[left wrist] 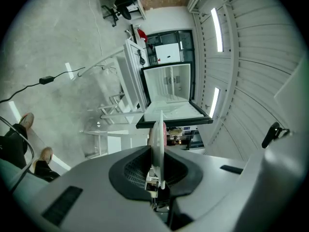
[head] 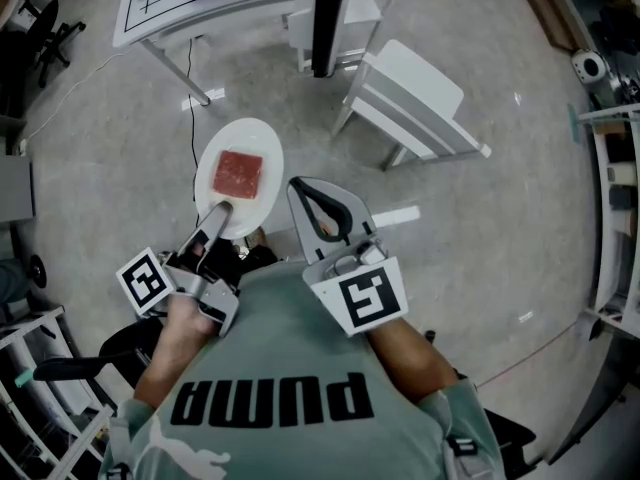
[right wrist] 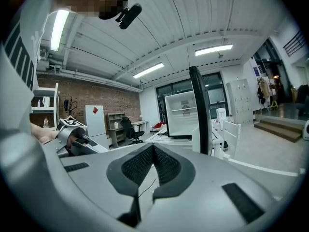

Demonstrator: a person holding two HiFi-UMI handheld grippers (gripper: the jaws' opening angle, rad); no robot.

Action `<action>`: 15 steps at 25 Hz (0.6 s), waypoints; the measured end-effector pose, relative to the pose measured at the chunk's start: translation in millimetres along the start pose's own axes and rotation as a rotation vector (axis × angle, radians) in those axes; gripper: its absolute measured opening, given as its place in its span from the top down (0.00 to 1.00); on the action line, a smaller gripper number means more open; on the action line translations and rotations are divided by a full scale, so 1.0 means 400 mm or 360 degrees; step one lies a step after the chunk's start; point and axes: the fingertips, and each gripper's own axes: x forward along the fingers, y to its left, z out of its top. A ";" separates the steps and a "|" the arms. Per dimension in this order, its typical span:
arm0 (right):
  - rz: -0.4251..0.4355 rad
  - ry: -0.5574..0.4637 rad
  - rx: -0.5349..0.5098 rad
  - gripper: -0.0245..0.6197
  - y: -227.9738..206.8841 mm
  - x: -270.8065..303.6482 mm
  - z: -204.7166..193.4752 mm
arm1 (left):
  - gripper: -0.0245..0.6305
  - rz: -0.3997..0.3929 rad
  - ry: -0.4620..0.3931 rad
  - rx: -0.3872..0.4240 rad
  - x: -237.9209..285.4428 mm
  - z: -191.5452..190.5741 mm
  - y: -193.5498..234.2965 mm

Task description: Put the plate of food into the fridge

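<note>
A white plate [head: 240, 148] with a square red slab of food [head: 238, 173] is held out over the floor in the head view. My left gripper [head: 220, 211] is shut on its near rim. In the left gripper view the plate [left wrist: 155, 132] shows edge-on between the pads, with the red food [left wrist: 164, 132] on one side. My right gripper [head: 318, 206] hovers just right of the plate, shut and empty; its pads [right wrist: 145, 163] meet at the tip. The white fridge [right wrist: 182, 114] stands open ahead, also seen as the fridge [left wrist: 168, 83] in the left gripper view.
The fridge's black-edged door [right wrist: 200, 110] stands open toward me. A white chair [head: 412, 98] lies right of the path and a white table [head: 200, 3] is at the far left. A black cable [head: 190, 88] trails across the floor near the plate.
</note>
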 end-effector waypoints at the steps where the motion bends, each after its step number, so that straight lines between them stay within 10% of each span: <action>1: -0.0010 -0.0002 0.0003 0.96 0.001 0.000 0.000 | 0.91 -0.0004 0.0005 0.0002 -0.001 0.002 0.000; 15: -0.0073 -0.0009 -0.0038 0.95 0.054 0.030 0.019 | 0.91 -0.0046 0.0054 -0.0021 -0.030 0.046 0.001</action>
